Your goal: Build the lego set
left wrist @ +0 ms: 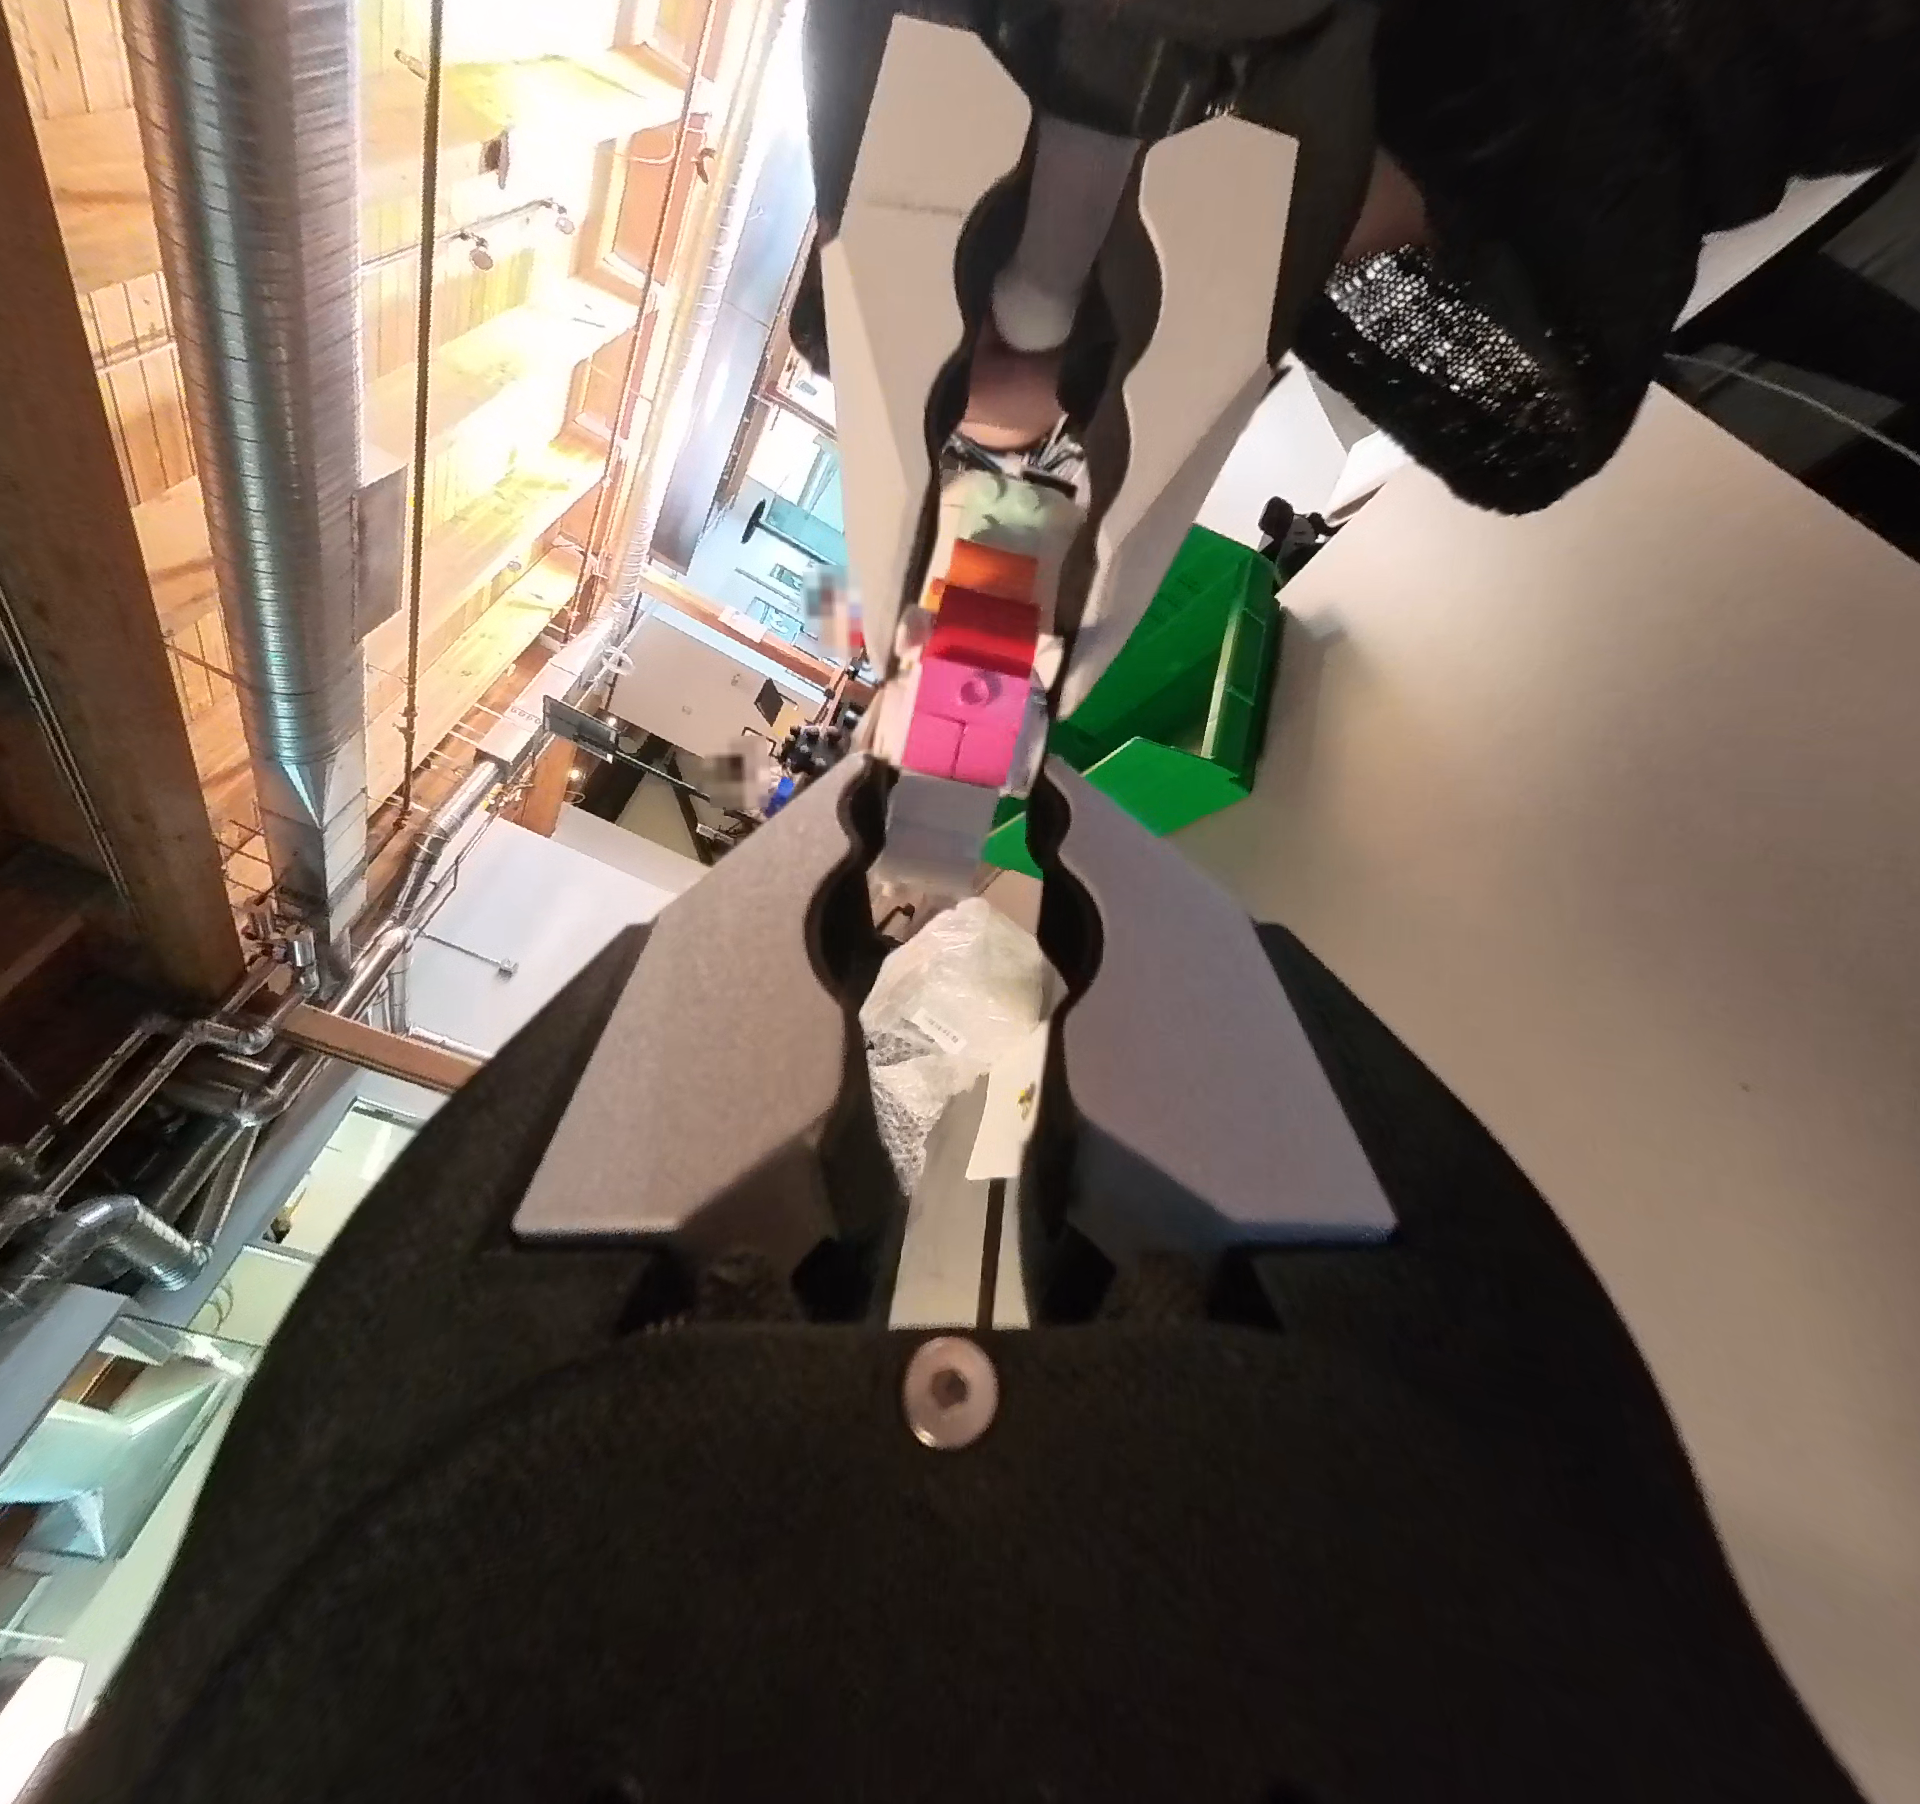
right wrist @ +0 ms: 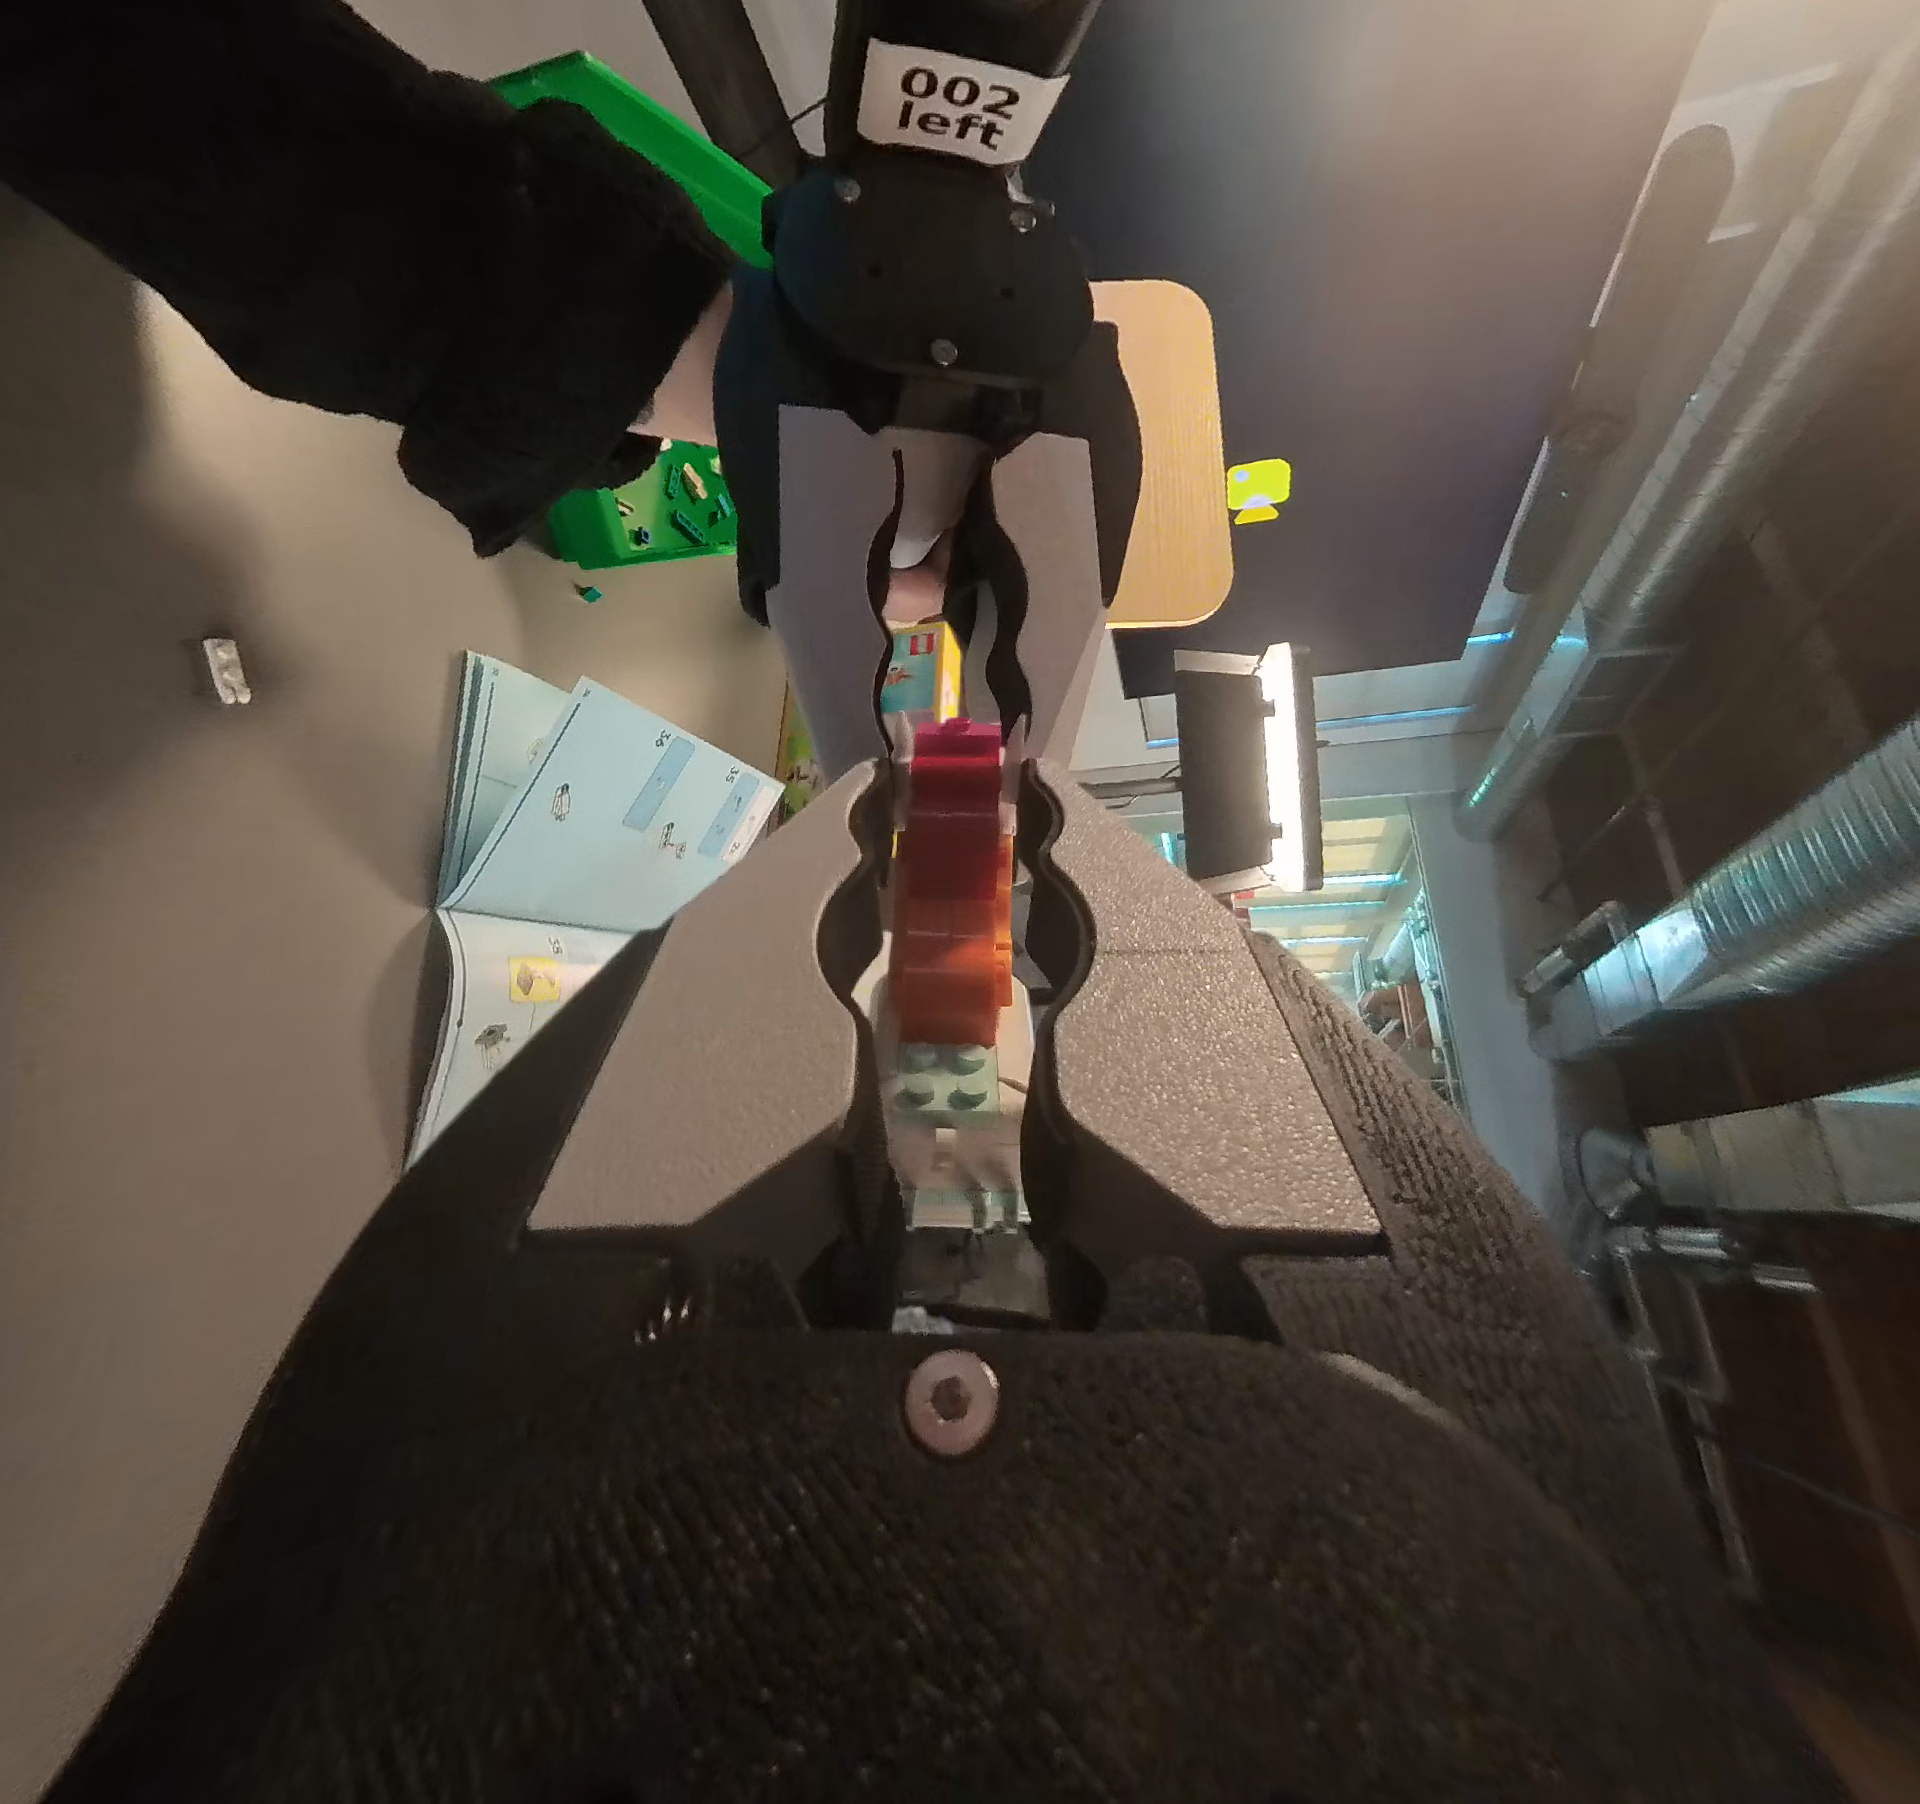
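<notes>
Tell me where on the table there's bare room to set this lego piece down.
Bare tabletop lies left of the open instruction booklet, around the small grey piece. In the left wrist view, the table is bare right of the green bins. It is crowded near the bins, booklet and plastic bag.

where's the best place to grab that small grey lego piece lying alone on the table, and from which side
Judging from the right wrist view, take the small grey lego piece across its narrow width, coming straight down from above. It lies flat and alone on the pale tabletop, so both long sides look clear; its studs are too small to read.
</notes>
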Motion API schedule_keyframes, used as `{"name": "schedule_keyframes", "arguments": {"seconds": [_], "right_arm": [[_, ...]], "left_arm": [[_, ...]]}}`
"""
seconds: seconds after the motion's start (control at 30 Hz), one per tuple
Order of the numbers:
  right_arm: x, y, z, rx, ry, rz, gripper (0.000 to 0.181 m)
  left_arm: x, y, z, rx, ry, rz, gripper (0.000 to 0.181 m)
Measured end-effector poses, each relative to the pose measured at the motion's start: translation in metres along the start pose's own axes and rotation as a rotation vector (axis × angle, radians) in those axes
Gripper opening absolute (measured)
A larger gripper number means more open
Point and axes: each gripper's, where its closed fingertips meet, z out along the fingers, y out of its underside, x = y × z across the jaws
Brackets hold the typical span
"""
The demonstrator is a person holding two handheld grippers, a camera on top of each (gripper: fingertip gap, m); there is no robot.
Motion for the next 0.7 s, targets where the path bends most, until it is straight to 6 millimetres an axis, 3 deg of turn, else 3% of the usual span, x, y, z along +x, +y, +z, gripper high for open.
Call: {"name": "schedule_keyframes", "arguments": {"seconds": [0.3, 0.47, 0.7], "right_arm": [[-0.007, 0.010, -0.002, -0.073, -0.032, -0.129, 0.021], [-0.005, 0.011, -0.002, -0.032, -0.035, 0.048, 0.022], [0.008, -0.002, -0.009, 0.106, -0.005, 0.264, 0.022]], "left_arm": [[0.005, 0.008, 0.007, -0.042, 0.016, 0.001, 0.027], [0.009, 0.007, 0.008, -0.019, 0.083, -0.142, 0.027], [0.000, -0.015, -0.001, 0.159, 0.053, -0.201, 0.029]]}}
